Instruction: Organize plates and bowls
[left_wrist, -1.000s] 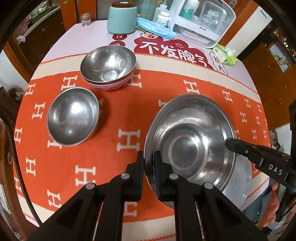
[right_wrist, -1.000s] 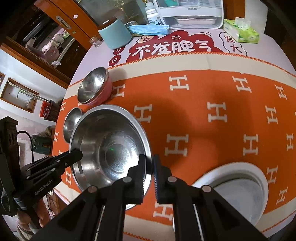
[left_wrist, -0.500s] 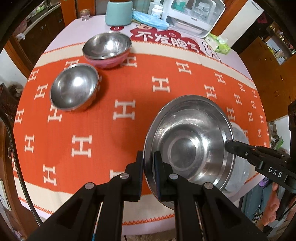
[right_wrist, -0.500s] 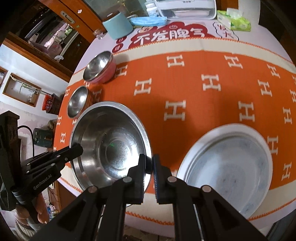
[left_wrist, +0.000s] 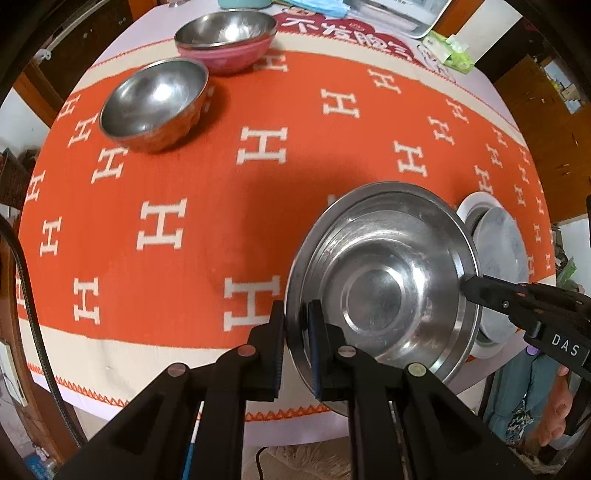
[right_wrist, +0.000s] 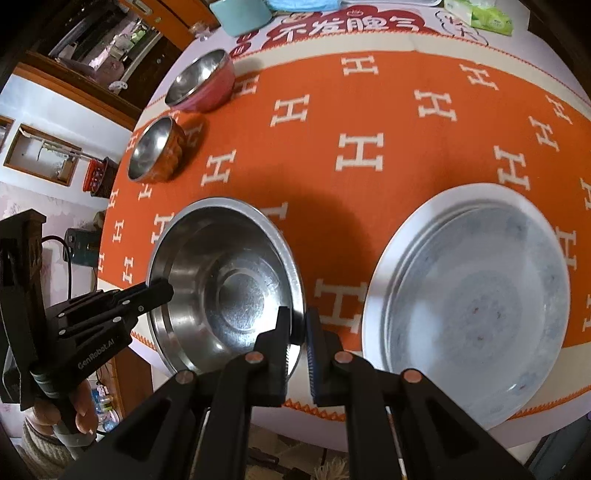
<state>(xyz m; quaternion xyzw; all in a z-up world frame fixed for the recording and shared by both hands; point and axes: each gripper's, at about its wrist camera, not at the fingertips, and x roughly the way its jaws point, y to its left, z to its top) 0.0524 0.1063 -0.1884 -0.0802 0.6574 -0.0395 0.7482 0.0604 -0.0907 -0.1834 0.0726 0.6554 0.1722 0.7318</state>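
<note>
Both hand-held grippers pinch opposite rims of the steel basin (left_wrist: 373, 291): left hand-held gripper (left_wrist: 295, 328), right hand-held gripper (right_wrist: 297, 328). The white plate (right_wrist: 476, 295) lies just beside it

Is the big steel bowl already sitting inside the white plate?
No, the big steel bowl is beside the white plate, with orange cloth showing between them in the right wrist view.

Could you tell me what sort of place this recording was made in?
Most likely a dining room in a home: a round table under an orange cloth with steel bowls and a white plate, a tissue pack, and wooden cabinets around it.
</note>
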